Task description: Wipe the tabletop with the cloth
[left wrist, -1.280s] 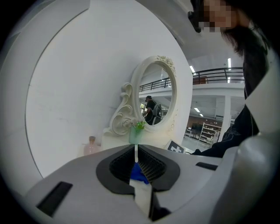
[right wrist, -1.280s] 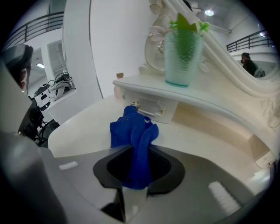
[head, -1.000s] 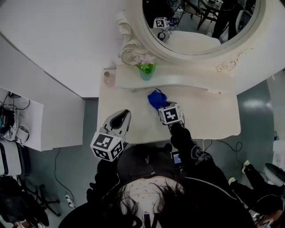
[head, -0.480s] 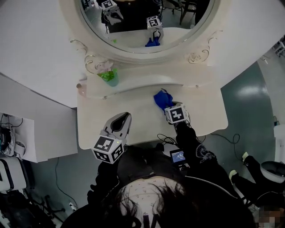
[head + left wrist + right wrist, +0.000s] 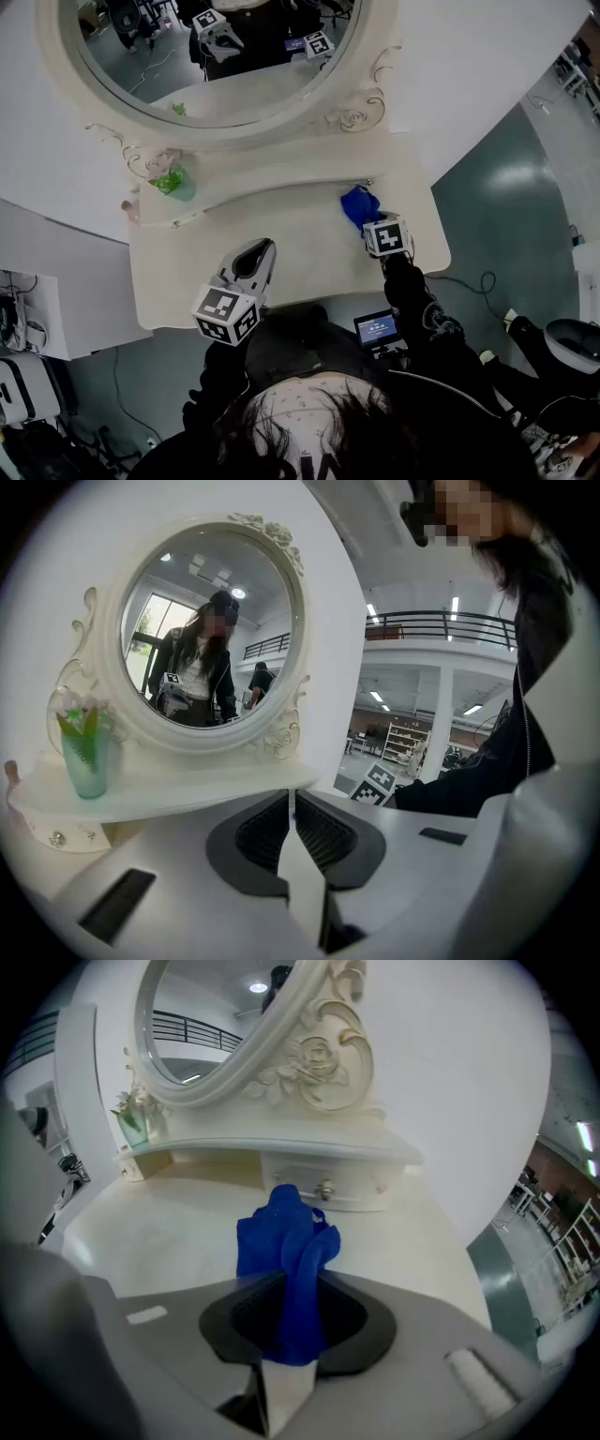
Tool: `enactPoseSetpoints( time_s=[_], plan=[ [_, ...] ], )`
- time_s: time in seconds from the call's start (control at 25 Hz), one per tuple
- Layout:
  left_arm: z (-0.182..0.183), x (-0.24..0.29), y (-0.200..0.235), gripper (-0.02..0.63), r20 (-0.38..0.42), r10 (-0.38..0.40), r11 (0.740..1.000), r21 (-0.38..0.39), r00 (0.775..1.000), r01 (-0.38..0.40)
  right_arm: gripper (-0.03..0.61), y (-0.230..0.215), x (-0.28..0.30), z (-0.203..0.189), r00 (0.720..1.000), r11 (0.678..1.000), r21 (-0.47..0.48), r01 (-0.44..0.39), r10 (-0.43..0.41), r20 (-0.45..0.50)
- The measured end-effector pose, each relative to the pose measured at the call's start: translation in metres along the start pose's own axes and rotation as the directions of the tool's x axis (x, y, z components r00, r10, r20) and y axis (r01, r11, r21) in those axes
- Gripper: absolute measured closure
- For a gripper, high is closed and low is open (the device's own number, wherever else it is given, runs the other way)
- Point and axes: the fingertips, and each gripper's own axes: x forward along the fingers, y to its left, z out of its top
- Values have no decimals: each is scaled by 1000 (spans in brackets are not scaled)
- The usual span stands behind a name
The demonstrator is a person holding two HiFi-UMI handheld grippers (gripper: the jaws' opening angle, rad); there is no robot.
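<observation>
A blue cloth (image 5: 359, 205) (image 5: 286, 1241) lies bunched on the cream tabletop (image 5: 281, 230) near its right end, under the dresser's raised shelf. My right gripper (image 5: 371, 223) (image 5: 292, 1290) is shut on the cloth's near end, and the rest of the cloth stands up ahead of the jaws. My left gripper (image 5: 255, 259) (image 5: 292, 819) hangs over the table's front edge near the middle, its jaws shut with nothing between them.
An oval mirror (image 5: 202, 56) in an ornate white frame stands at the back on a raised shelf (image 5: 253, 173). A green cup with a plant (image 5: 174, 182) (image 5: 84, 752) sits on the shelf's left end. A small drawer knob (image 5: 325, 1190) shows below the shelf. The table's right edge (image 5: 439, 244) lies close to the cloth.
The right gripper has carried the cloth to the right along the tabletop, towards its right end. The head view has swung with it. The left gripper has stayed put.
</observation>
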Motion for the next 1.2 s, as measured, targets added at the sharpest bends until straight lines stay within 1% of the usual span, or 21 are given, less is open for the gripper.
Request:
enactPoseSetpoints(
  time_s=[0.16,0.28,0.44,0.56,0.8,0.96,1.08,1.2],
  plan=[
    [-5,22,-24,612,-29,-31,999,5,999,31,488,-66,-10,-17,998,996,63,70,-69,-12],
    [-10,31,-37,612,-60,-50,999,12,997,51,488,-108,-17,-28,993,989,96,115,-113,-20],
    [-15,39,-47,612,-95,-55,998,20,994,57,488,-153,-26,-42,987,978,133,161,-159,-28],
    [-18,41,-48,612,-119,-49,998,25,992,52,488,-175,-31,-48,983,971,152,183,-181,-26],
    [-25,41,-51,612,-156,-54,998,32,986,60,488,-185,-32,-52,982,961,203,187,-190,-4],
    [-26,37,-49,612,-152,-57,997,32,987,63,488,-180,-35,-48,976,961,177,214,-217,0],
    [-25,27,-47,612,-141,-59,998,26,988,64,488,-162,-47,-38,977,968,142,205,-212,29],
    [-27,10,-33,612,-135,-49,998,22,990,53,488,-130,-60,-24,980,975,138,175,-186,69]
  ],
)
